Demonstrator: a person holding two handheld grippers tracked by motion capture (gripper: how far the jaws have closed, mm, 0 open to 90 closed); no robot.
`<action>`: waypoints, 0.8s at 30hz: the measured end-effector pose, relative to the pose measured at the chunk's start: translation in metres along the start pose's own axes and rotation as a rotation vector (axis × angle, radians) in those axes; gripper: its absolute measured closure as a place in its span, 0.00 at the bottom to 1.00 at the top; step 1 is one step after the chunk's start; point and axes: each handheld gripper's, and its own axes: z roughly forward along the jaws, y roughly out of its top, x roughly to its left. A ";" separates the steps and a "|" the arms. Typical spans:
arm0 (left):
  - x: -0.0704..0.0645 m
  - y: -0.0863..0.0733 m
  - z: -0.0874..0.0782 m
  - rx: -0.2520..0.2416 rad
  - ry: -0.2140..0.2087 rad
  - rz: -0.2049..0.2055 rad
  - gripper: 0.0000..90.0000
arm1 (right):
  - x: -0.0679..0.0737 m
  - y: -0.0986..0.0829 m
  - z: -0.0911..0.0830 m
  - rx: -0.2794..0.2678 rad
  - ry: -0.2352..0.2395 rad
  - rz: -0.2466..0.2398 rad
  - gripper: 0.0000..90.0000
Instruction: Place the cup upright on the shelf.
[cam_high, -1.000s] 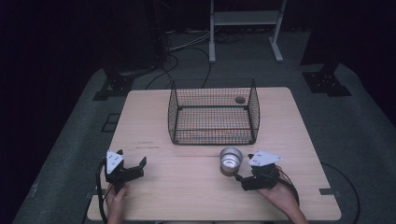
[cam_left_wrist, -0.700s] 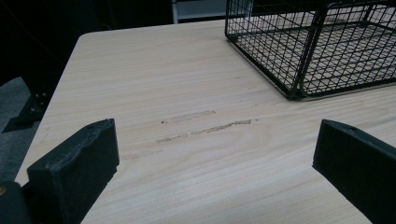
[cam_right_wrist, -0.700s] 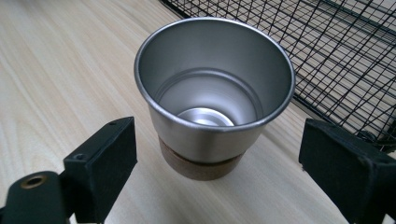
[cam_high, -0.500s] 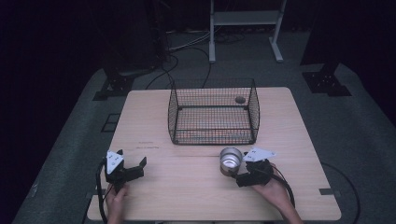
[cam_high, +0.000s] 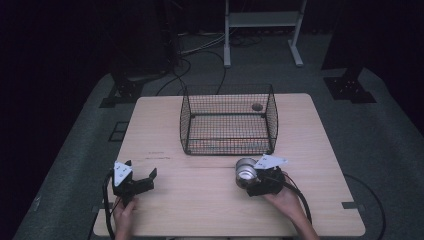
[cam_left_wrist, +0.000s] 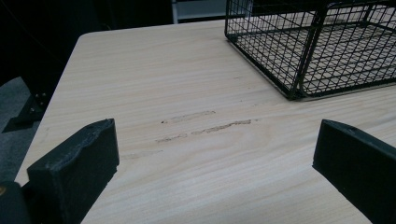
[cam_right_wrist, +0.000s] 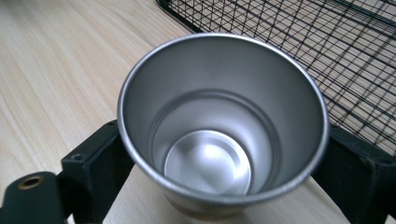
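Observation:
A shiny steel cup stands upright and empty on the wooden table, just in front of the wire basket's right corner. My right gripper is open, and its jaws flank the cup on both sides, close to its wall; the rim hides whether they touch. My left gripper rests low over the table's front left, open, with bare wood between its fingers.
A black wire basket sits open-topped at the table's back middle, and its corner shows in the left gripper view. A small dark round spot lies at its far right. Faint scuff marks lie ahead of the left gripper.
My right gripper has slid left and forward until its jaws stand around the cup. The left gripper has stayed in place.

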 end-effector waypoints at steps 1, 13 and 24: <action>0.000 0.000 0.000 0.000 0.000 0.000 0.00 | 0.000 0.001 0.001 -0.004 0.004 0.002 0.11; 0.000 0.000 0.000 -0.001 -0.001 0.001 0.00 | -0.001 0.002 0.006 -0.015 0.014 0.006 0.19; 0.000 0.000 0.000 -0.002 0.000 0.000 0.00 | 0.002 0.002 0.004 -0.013 0.007 -0.003 0.20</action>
